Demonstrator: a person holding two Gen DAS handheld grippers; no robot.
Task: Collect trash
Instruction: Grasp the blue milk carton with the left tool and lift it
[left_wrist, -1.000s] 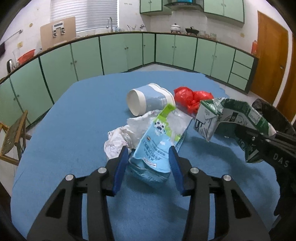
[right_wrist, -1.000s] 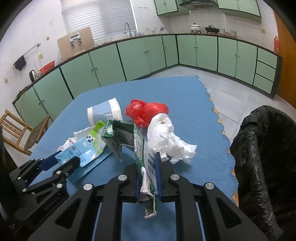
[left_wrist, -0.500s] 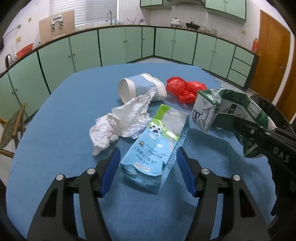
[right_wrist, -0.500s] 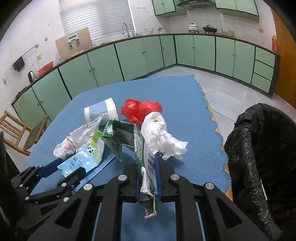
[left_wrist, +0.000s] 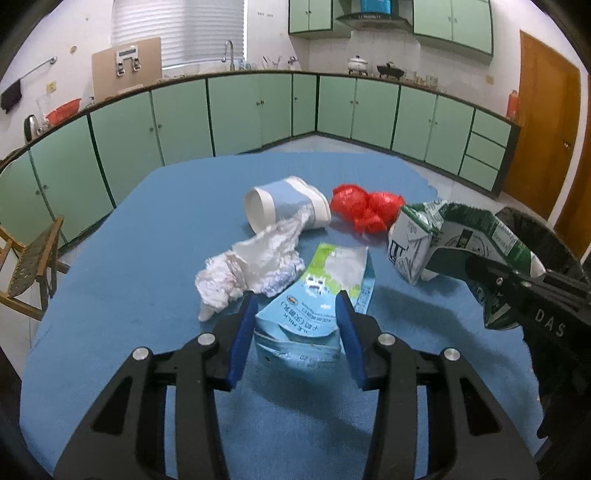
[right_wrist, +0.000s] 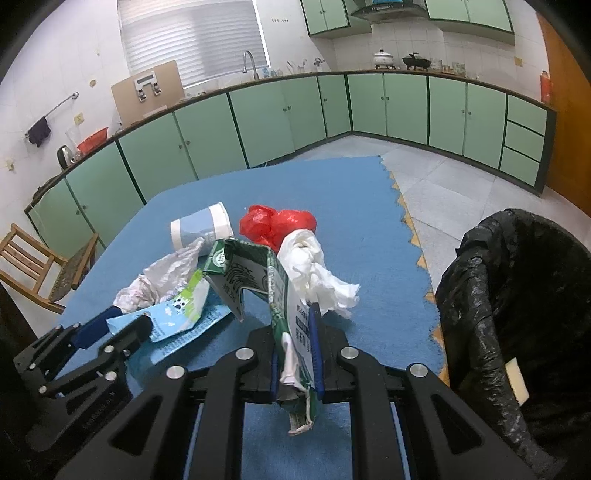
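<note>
The left gripper (left_wrist: 295, 314) was closing on the light-blue milk pouch (left_wrist: 314, 295), its blue pads against the pouch's sides, near the table's (left_wrist: 147, 258) middle. The right gripper (right_wrist: 295, 332) stayed clenched on a flattened green carton (right_wrist: 284, 295), raised near the table's right edge beside the black bin bag (right_wrist: 517, 295).

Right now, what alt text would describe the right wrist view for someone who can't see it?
The right gripper pinches a crushed green carton above a blue table strewn with trash; a black-lined bin stands to the right.
</note>
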